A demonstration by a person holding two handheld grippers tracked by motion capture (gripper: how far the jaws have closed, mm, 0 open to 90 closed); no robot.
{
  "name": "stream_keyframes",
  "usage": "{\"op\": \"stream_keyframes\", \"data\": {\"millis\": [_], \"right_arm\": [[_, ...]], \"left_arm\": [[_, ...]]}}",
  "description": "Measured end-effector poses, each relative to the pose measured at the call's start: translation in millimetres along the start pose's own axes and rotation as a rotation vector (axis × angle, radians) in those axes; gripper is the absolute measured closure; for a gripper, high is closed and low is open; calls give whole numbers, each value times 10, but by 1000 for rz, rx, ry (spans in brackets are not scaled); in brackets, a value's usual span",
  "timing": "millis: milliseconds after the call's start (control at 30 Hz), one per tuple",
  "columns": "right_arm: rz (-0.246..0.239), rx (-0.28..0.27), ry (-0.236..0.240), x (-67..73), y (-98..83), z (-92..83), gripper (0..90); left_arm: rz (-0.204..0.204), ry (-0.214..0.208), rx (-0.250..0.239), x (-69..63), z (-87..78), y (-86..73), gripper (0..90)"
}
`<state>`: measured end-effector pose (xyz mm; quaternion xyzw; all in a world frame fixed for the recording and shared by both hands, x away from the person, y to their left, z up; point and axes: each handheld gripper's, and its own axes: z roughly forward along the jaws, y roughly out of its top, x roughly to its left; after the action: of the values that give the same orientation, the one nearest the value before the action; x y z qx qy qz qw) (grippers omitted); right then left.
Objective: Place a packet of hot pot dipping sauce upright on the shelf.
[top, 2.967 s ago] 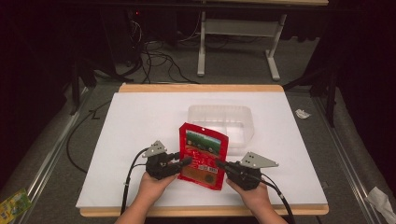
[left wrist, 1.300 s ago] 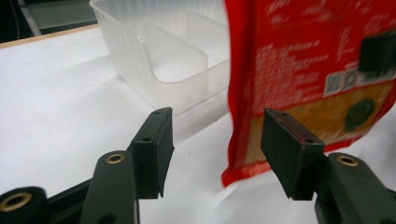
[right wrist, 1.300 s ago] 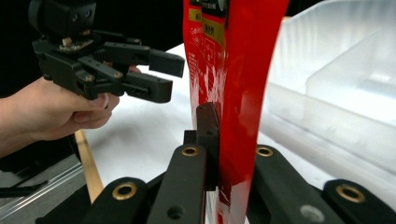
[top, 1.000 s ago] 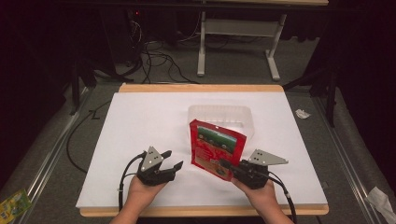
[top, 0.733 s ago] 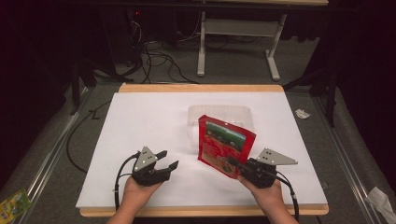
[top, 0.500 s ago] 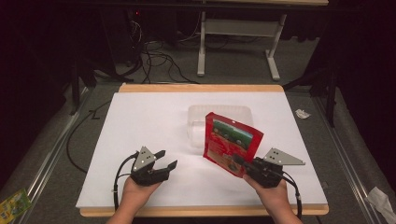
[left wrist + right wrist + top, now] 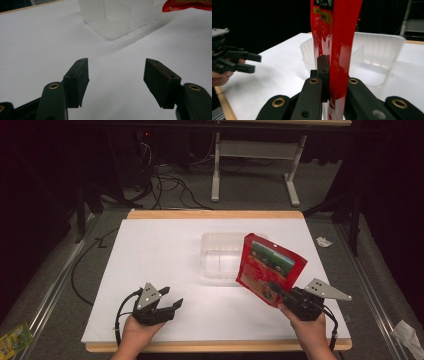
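Observation:
A red snack pouch (image 7: 272, 265) with a green picture panel hangs upright over the mat, just right of a clear plastic tub (image 7: 220, 255). My right gripper (image 7: 275, 289) is shut on the pouch's lower corner; in the right gripper view the pouch (image 7: 339, 37) stands edge-on between the closed jaws of the gripper (image 7: 329, 60). At the front left my left gripper (image 7: 172, 296) rests low over the mat, open. The left gripper view has nothing between its jaws (image 7: 116, 62), with the tub (image 7: 117, 17) ahead and a red corner of the pouch (image 7: 185, 5) at the top right.
A white mat (image 7: 160, 255) covers the wooden table (image 7: 215, 214). Dark floor with cables and a white table frame (image 7: 250, 155) lies beyond. Scraps of packaging (image 7: 15, 340) lie on the floor at the front left and right.
The left gripper let go of the pouch and drew back to the left. The right gripper carried the pouch to the right and slightly up, from in front of the tub to its right side.

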<state>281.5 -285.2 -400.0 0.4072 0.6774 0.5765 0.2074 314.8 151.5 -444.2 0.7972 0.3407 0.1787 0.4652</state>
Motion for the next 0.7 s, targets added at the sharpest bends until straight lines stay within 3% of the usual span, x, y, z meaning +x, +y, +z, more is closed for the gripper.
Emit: {"op": "stream_keyframes", "data": {"millis": [267, 467, 700], "right_arm": [[22, -22, -65, -133, 22, -145, 895], [37, -51, -125, -256, 46, -243, 895], [35, -71, -173, -308, 70, -291, 895]], "left_arm": [[-9, -7, 1, 17, -57, -49, 351], [-38, -27, -17, 66, -84, -61, 324], [-28, -29, -15, 55, -65, -44, 312]]}}
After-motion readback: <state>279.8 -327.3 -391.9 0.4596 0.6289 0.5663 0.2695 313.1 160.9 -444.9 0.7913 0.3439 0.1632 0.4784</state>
